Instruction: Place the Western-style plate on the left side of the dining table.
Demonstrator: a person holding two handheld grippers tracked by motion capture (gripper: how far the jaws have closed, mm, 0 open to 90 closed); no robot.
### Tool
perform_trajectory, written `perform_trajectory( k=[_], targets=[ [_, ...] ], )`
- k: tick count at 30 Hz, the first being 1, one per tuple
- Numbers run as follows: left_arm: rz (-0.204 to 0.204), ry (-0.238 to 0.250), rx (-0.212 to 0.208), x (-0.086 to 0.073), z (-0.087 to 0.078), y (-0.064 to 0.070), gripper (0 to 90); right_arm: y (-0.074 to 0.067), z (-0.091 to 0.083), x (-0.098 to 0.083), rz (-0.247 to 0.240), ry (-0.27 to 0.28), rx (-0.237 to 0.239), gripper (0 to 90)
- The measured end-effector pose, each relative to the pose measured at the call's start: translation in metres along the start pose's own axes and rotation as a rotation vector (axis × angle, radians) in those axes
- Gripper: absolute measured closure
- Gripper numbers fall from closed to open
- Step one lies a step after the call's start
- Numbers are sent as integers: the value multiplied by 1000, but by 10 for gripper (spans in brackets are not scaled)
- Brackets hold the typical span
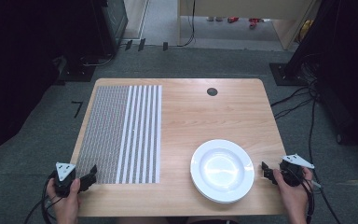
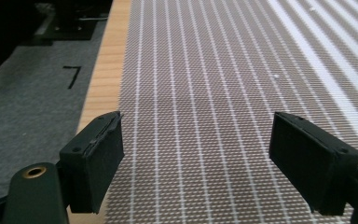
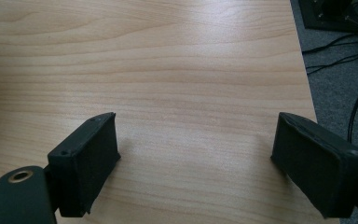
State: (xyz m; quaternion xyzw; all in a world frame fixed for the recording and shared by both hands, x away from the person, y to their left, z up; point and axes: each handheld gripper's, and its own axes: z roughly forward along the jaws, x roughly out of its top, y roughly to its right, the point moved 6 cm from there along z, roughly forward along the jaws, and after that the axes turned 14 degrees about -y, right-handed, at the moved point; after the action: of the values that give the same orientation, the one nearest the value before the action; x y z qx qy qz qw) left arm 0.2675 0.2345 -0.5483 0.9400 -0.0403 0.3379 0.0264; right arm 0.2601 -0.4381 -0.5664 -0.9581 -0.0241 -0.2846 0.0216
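Observation:
A woven brown-and-white striped placemat [image 1: 121, 133] lies flat on the left half of the wooden table [image 1: 191, 112]. A white plate [image 1: 222, 169] sits at the front right. My left gripper [image 1: 89, 176] rests at the mat's front left corner, held by a hand; its jaws stand wide apart over the weave [image 2: 200, 116] with nothing between them. My right gripper [image 1: 266, 171] sits at the table's right edge, just right of the plate. Its jaws are open over bare wood [image 3: 191, 93], holding nothing.
A small dark round hole [image 1: 212, 91] marks the table's far middle. Grey carpet [image 1: 37, 135] surrounds the table, with cables [image 1: 307, 116] on the floor at the right and dark equipment stands at both back corners.

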Motion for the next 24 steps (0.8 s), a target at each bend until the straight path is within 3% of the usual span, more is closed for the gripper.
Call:
perform_trajectory(
  k=[12,24],
  targets=[
    [-4,14,-19,6,-6,8,179,0,0,0,5,-4,-1,125],
    [29,20,-16,17,-12,27,179,0,1,0,5,-7,-1,113]
  ],
)
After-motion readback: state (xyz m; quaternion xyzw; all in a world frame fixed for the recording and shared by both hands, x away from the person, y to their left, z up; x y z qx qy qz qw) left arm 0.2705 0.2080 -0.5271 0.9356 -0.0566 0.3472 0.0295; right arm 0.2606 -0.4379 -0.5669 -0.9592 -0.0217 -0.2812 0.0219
